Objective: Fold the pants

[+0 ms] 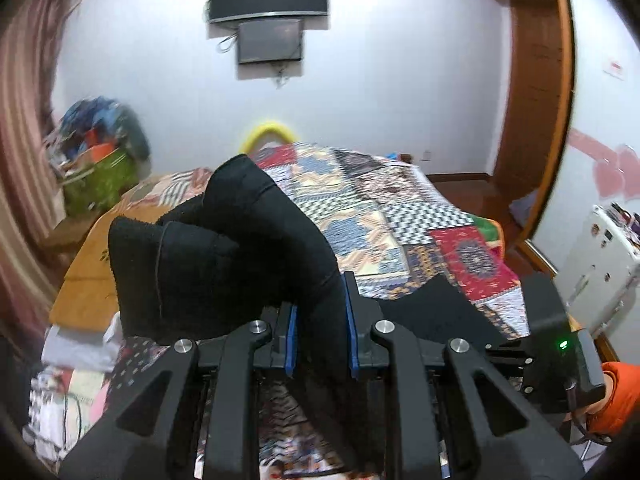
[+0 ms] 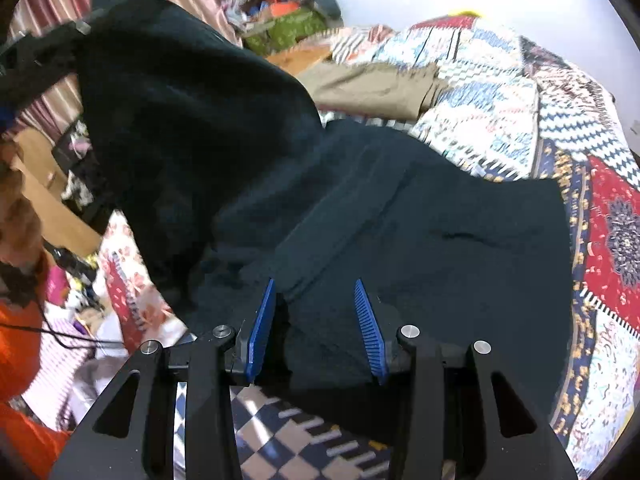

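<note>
The black pants (image 1: 224,248) bunch up in front of my left gripper (image 1: 320,304), whose blue pads are shut on a thick fold of them, lifted above the bed. In the right wrist view the pants (image 2: 440,220) lie spread on the patchwork quilt (image 2: 520,100). One part rises to the upper left, where the left gripper holds it. My right gripper (image 2: 316,292) points down at the near edge of the pants. A ridge of black cloth fills the gap between its blue pads (image 2: 262,320), and the jaws are shut on it.
A khaki garment (image 2: 372,84) lies on the quilt beyond the black pants. A green basket (image 1: 100,176) piled with clothes stands at the far left by a striped curtain. A wooden door frame (image 1: 536,120) is at right. An orange sleeve (image 2: 16,360) shows at the left.
</note>
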